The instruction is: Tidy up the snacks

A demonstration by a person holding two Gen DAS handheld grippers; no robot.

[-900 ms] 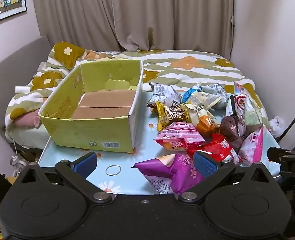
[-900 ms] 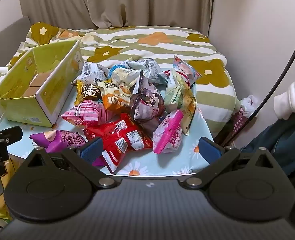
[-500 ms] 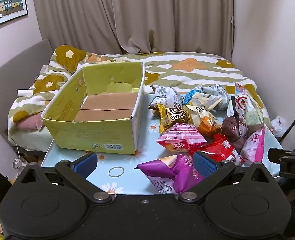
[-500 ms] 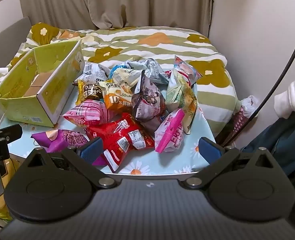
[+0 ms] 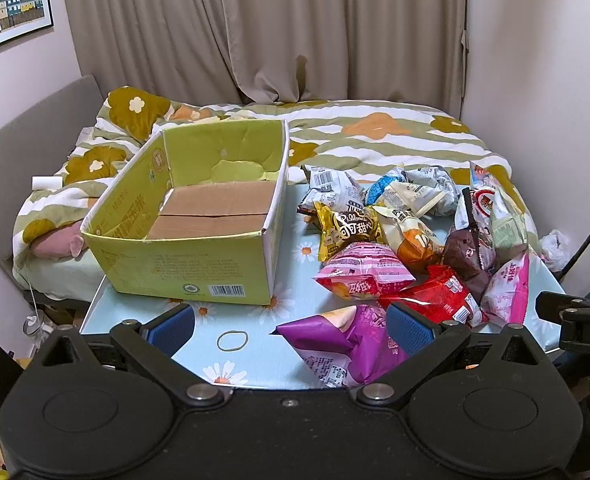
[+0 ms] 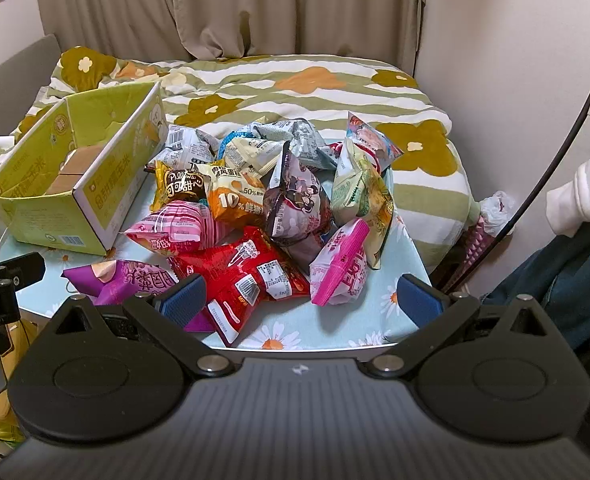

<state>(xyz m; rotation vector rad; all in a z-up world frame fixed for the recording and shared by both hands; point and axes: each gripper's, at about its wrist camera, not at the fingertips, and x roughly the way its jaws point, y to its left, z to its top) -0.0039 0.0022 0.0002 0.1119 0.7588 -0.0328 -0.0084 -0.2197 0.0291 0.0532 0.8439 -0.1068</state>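
An empty yellow-green cardboard box [image 5: 183, 268] stands on the left of the light blue daisy-print table [image 5: 251, 316]; it also shows in the right wrist view [image 6: 51, 220]. A pile of several snack bags lies to its right: a purple bag [image 5: 343, 340] nearest, a red bag [image 6: 243, 276], a pink striped bag [image 5: 363, 272], a pink bag [image 6: 343, 268]. My left gripper [image 5: 291, 328] is open and empty above the table's near edge, left of the purple bag. My right gripper [image 6: 299, 300] is open and empty, above the red bag.
A rubber band [image 5: 232, 340] lies on the table in front of the box. A bed with a flower-print quilt [image 5: 375, 136] lies behind the table. A black cable [image 6: 535, 200] and a person's white sleeve [image 6: 583, 184] are at the right.
Both grippers have moved slightly; the left view has dropped a little and shifted right. Nothing on the table has moved.
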